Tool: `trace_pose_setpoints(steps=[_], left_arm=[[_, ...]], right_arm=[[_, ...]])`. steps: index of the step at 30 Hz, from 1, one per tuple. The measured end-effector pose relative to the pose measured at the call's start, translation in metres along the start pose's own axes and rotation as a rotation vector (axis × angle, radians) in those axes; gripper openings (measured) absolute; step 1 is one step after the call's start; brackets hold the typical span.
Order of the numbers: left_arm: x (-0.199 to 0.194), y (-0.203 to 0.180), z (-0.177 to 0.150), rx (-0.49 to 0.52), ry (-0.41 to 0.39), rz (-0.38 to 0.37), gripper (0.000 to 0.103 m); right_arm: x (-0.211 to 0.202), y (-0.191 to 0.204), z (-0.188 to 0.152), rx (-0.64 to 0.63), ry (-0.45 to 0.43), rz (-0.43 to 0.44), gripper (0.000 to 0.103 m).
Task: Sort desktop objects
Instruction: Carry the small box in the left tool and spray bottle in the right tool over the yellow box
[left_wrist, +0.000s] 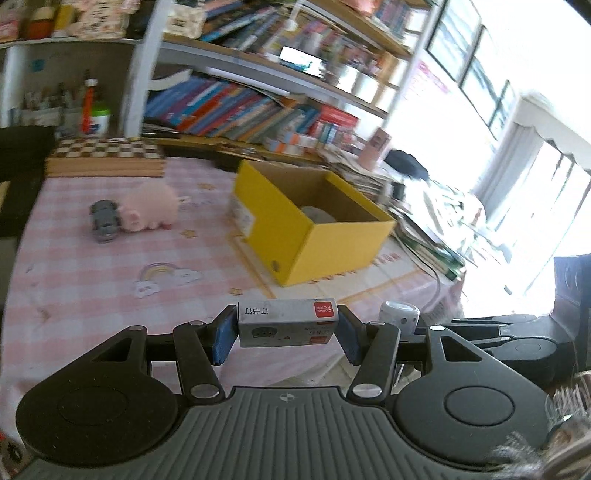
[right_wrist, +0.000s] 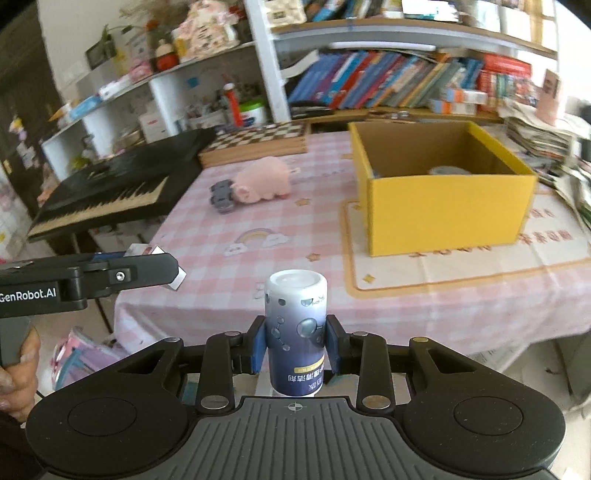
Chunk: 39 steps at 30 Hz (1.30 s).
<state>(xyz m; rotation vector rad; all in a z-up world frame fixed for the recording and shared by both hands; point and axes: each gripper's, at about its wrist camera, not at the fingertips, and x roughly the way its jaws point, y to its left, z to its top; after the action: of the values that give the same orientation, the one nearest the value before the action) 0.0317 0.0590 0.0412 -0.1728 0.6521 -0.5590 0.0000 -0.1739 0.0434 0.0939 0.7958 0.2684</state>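
Note:
My left gripper (left_wrist: 287, 332) is shut on a small grey staple box (left_wrist: 287, 322) with a red label, held above the table's near edge. My right gripper (right_wrist: 295, 345) is shut on a white and dark blue bottle (right_wrist: 296, 328), held upside down in front of the table. The open yellow cardboard box (left_wrist: 332, 236) (right_wrist: 443, 206) stands on the pink checked tablecloth (left_wrist: 110, 266) (right_wrist: 258, 221) with a grey roll inside. A pink plush pig (left_wrist: 149, 206) (right_wrist: 264, 179) and a grey toy car (left_wrist: 104, 218) (right_wrist: 222, 195) lie left of the box.
A chessboard (left_wrist: 105, 155) (right_wrist: 255, 142) lies at the table's far side. A black keyboard (right_wrist: 110, 188) stands left of the table. Stacked papers (right_wrist: 546, 147) and bookshelves (right_wrist: 388, 81) lie behind and to the right. The left gripper shows in the right wrist view (right_wrist: 176, 275).

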Motion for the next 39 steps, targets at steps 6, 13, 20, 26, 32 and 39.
trace_pose_setpoints(steps=[6, 13, 20, 26, 32, 39], left_arm=[[0.015, -0.016, 0.004, 0.05, 0.031, -0.057, 0.053], [0.038, -0.035, 0.009, 0.08, 0.065, -0.105, 0.053], [0.059, -0.049, 0.017, 0.078, 0.074, -0.118, 0.053], [0.084, -0.066, 0.025, 0.081, 0.085, -0.14, 0.053], [0.112, -0.084, 0.033, 0.081, 0.095, -0.153, 0.053], [0.137, -0.103, 0.051, 0.09, 0.057, -0.143, 0.053]], right_arm=[[-0.011, -0.022, -0.007, 0.071, -0.024, -0.05, 0.033], [-0.018, -0.045, -0.009, 0.106, -0.028, -0.093, 0.033], [-0.018, -0.069, -0.005, 0.126, -0.018, -0.115, 0.033], [-0.018, -0.093, 0.007, 0.122, -0.016, -0.122, 0.033], [-0.014, -0.123, 0.019, 0.122, -0.002, -0.128, 0.033], [-0.01, -0.157, 0.043, 0.098, -0.018, -0.116, 0.033]])
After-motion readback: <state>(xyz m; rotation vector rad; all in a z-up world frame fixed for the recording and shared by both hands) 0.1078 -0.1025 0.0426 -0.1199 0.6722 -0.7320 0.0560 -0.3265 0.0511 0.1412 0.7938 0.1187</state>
